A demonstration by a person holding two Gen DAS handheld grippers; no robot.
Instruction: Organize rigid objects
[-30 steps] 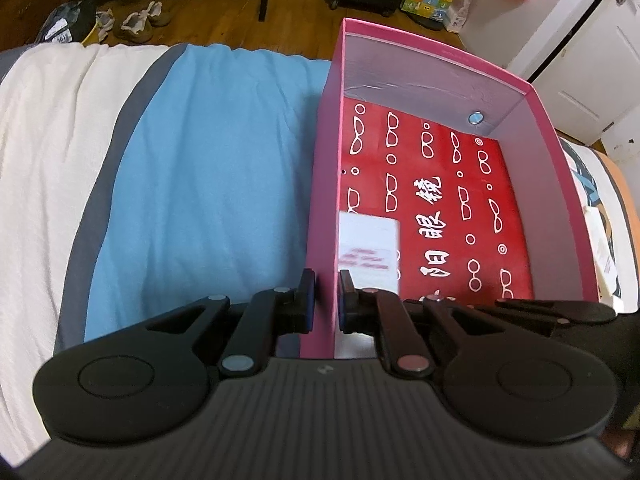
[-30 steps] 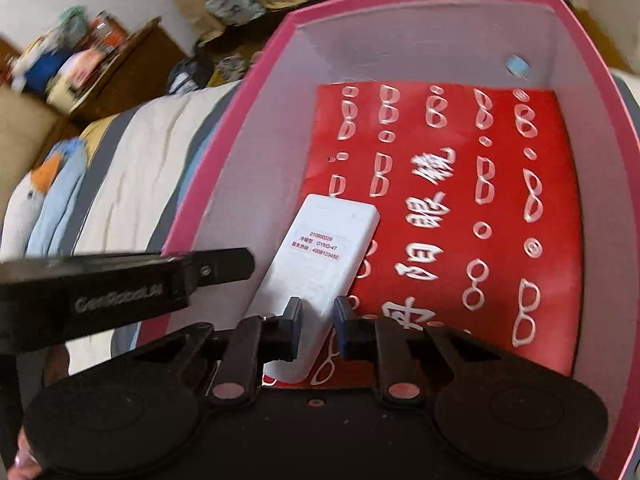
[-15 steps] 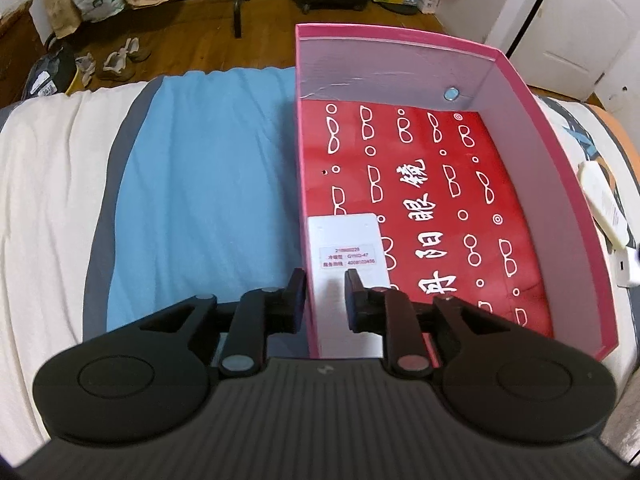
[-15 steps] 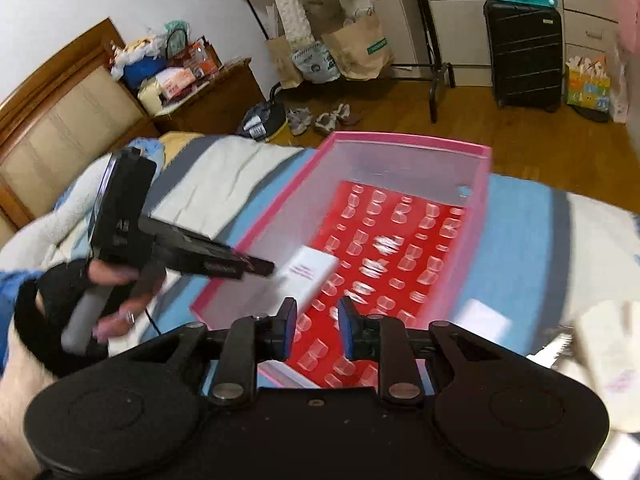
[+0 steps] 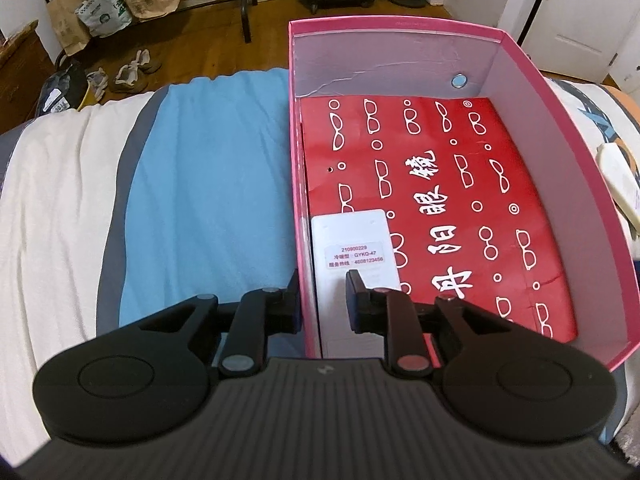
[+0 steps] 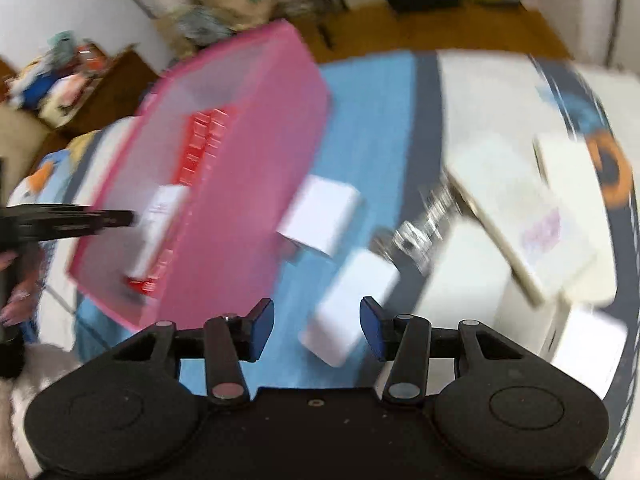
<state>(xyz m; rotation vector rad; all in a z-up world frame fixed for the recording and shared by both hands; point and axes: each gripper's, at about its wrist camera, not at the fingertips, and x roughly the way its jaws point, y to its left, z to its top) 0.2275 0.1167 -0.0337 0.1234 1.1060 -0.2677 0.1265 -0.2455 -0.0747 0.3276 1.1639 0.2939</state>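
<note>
- Box [image 5: 416, 32]: your left gripper [image 5: 322, 300] straddles its near-left wall, jaws parted, presumably steadying it.
- Right gripper [image 6: 317, 326]: wide, empty, above white block [image 6: 352, 304], likely your next pick.

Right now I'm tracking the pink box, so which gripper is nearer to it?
Left. The left gripper straddles the pink box's near wall; the right gripper hangs open beside it, over the bed.

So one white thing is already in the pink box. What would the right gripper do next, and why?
Probably ease the open right gripper forward and close on the nearest white block. That block lies on the bedspread just ahead, roughly in line with the gap between its fingers, outside the pink box. The view is blurred, so alignment is uncertain.
</note>
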